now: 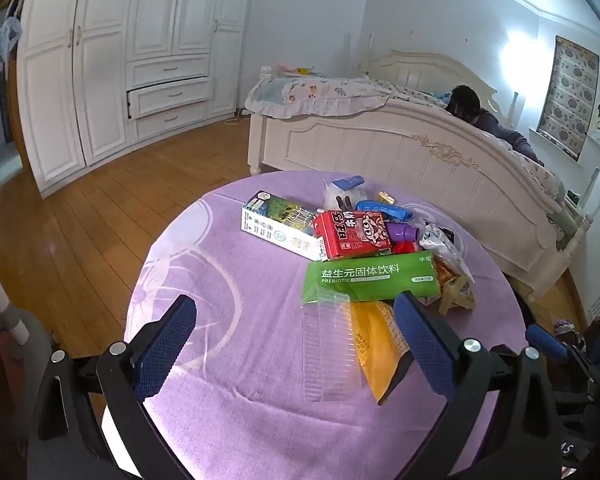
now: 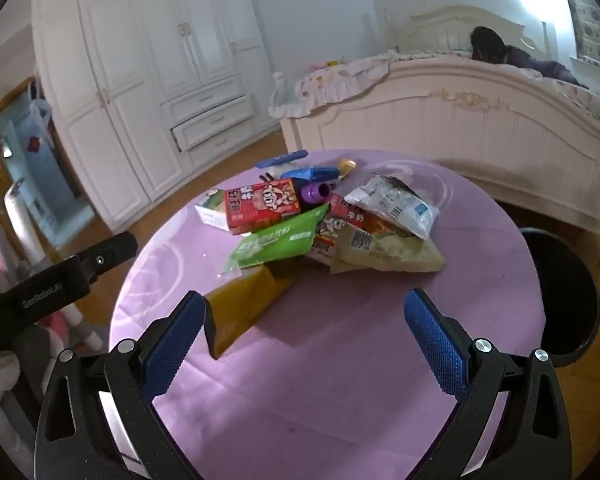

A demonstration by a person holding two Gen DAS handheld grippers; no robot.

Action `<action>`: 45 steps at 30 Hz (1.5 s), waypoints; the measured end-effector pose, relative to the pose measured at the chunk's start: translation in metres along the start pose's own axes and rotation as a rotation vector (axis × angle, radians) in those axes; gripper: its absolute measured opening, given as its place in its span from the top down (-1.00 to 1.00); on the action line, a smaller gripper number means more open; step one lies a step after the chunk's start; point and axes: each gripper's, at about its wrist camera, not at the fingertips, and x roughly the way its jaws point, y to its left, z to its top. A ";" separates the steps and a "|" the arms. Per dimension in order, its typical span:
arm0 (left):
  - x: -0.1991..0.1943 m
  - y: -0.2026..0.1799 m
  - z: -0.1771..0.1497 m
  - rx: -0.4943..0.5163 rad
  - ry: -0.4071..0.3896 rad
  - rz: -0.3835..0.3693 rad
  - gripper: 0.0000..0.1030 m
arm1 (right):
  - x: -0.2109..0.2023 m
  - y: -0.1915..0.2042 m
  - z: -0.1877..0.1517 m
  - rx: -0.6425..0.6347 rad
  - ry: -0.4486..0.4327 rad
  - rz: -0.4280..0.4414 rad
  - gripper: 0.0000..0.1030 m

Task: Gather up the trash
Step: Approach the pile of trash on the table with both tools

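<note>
Bedroom with white wardrobe and bed; in the foreground a round bench [image 1: 228, 280] under a purple cloth carries a heap of trash. Left gripper [image 1: 296, 340] hovers with jaws spread wide and empty, the clear plastic cup [image 1: 328, 348] and yellow packet [image 1: 376, 344] lying between and just beyond its fingers. Behind these lie the green sachet [image 1: 372, 276], red carton [image 1: 356, 234] and white carton [image 1: 280, 222]. Right gripper [image 2: 304, 336] is likewise spread and empty, above bare cloth short of the heap. A dark bin [image 2: 560, 292] stands beside the bench, on its right. Judged step: approach, nothing yet collected. The next move probably calls for lowering one gripper onto a near item, closing on it, and carrying it to the bin.
</note>
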 end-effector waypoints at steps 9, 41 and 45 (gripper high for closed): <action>0.007 0.000 0.001 0.021 -0.007 0.002 -0.91 | -0.001 -0.004 0.001 0.004 0.022 0.002 -0.91; 0.062 0.039 -0.024 -0.150 0.143 0.062 -0.91 | 0.073 -0.003 0.007 -0.104 0.194 0.110 -0.90; 0.063 0.033 -0.022 -0.118 0.134 0.064 -0.91 | 0.077 -0.010 -0.002 -0.077 0.209 0.113 -0.90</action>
